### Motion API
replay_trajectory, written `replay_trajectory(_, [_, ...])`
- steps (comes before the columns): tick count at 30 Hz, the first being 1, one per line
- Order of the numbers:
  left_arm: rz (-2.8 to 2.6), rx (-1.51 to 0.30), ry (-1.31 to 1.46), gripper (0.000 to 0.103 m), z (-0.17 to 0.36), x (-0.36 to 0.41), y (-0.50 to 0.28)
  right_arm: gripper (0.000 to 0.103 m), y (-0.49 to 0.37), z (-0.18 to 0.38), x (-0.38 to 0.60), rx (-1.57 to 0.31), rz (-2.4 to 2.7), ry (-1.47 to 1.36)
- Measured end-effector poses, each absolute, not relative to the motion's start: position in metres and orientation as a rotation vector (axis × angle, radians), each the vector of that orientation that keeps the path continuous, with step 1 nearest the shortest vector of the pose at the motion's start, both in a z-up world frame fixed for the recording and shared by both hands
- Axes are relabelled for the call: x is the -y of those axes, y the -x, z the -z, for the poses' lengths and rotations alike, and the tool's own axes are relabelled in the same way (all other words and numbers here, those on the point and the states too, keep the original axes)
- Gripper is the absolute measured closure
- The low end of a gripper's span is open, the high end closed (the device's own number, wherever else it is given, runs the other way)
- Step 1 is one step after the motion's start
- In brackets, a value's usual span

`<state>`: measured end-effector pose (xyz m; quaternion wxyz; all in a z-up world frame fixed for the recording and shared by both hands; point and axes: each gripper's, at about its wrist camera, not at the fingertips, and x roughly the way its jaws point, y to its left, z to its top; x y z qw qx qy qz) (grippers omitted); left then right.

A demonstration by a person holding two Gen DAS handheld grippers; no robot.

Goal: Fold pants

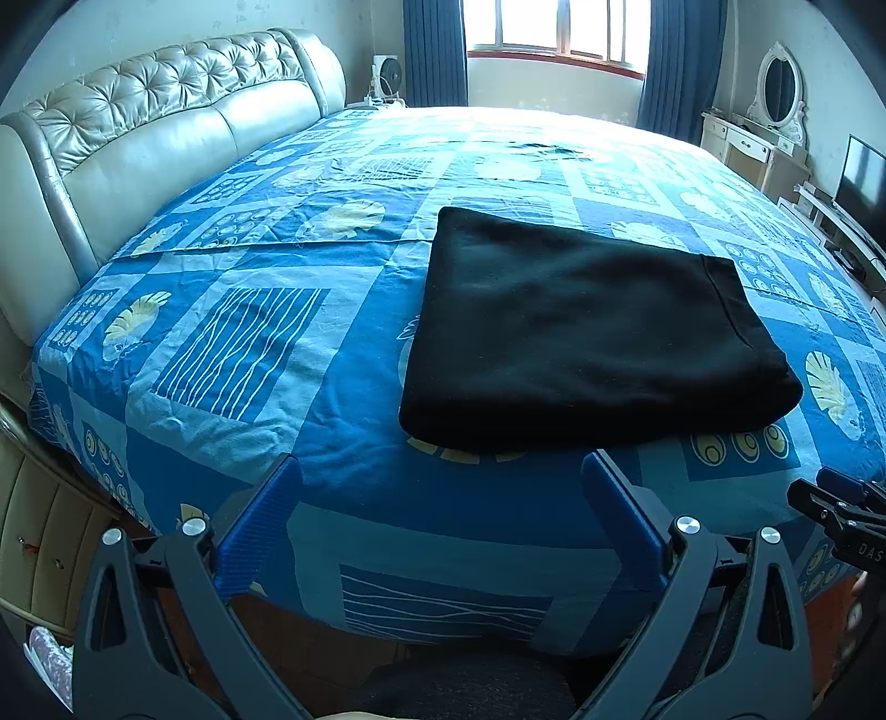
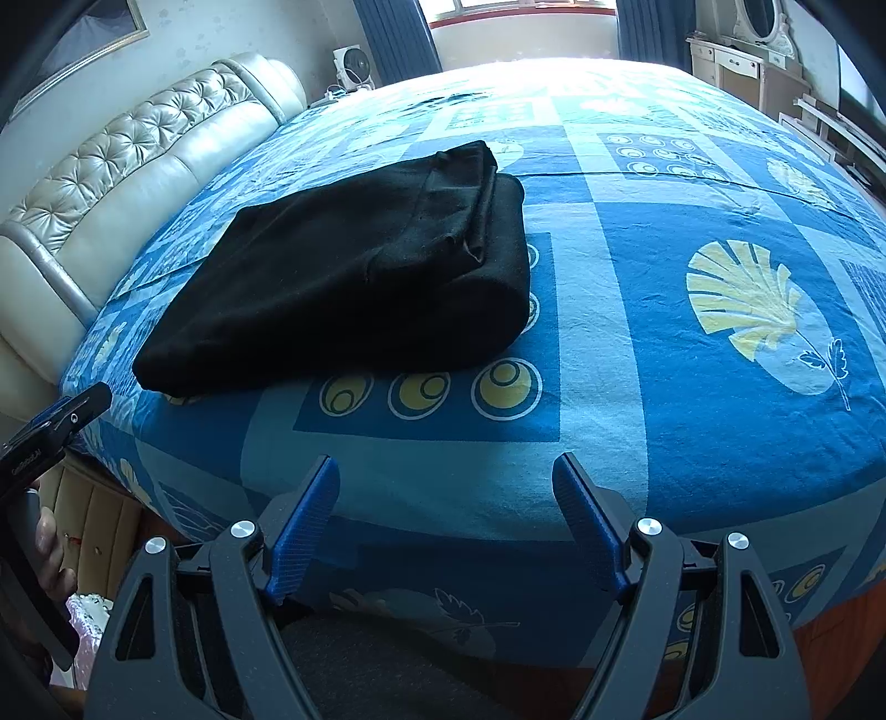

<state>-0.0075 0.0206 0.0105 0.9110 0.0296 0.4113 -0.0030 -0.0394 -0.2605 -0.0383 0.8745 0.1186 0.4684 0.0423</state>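
Note:
The black pants point(image 1: 581, 338) lie folded into a flat rectangle on the blue patterned bed sheet point(image 1: 266, 343), near the front edge. They also show in the right wrist view point(image 2: 354, 277), with stacked layers at their right end. My left gripper point(image 1: 440, 471) is open and empty, held back at the bed's front edge, apart from the pants. My right gripper point(image 2: 446, 471) is open and empty, also at the front edge, to the right of the pants. Its tip shows at the right edge of the left wrist view point(image 1: 836, 498).
A padded beige headboard point(image 1: 155, 144) runs along the left. A window with blue curtains point(image 1: 432, 50) is at the back. A white dresser with mirror point(image 1: 769, 127) and a TV point(image 1: 864, 177) stand at the right. A bedside cabinet point(image 1: 50, 543) is at the lower left.

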Motion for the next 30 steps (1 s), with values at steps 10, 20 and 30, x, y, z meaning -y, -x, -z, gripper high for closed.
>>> replay_trajectory(10, [-0.002,-0.856,-0.054,0.002,-0.009,-0.023,0.006,0.025,0.04,0.04,0.256,-0.983,-0.093,-0.245])
replay_trajectory(20, [0.037,-0.84,0.006,0.002,-0.018,-0.022,0.008,0.025,0.04,0.041,0.254,-0.988,-0.104,-0.244])
replay_trajectory(30, [-0.017,-0.831,-0.029,0.002,-0.023,-0.069,-0.073,0.024,0.002,-0.008,0.281,-0.887,-0.129,-0.329])
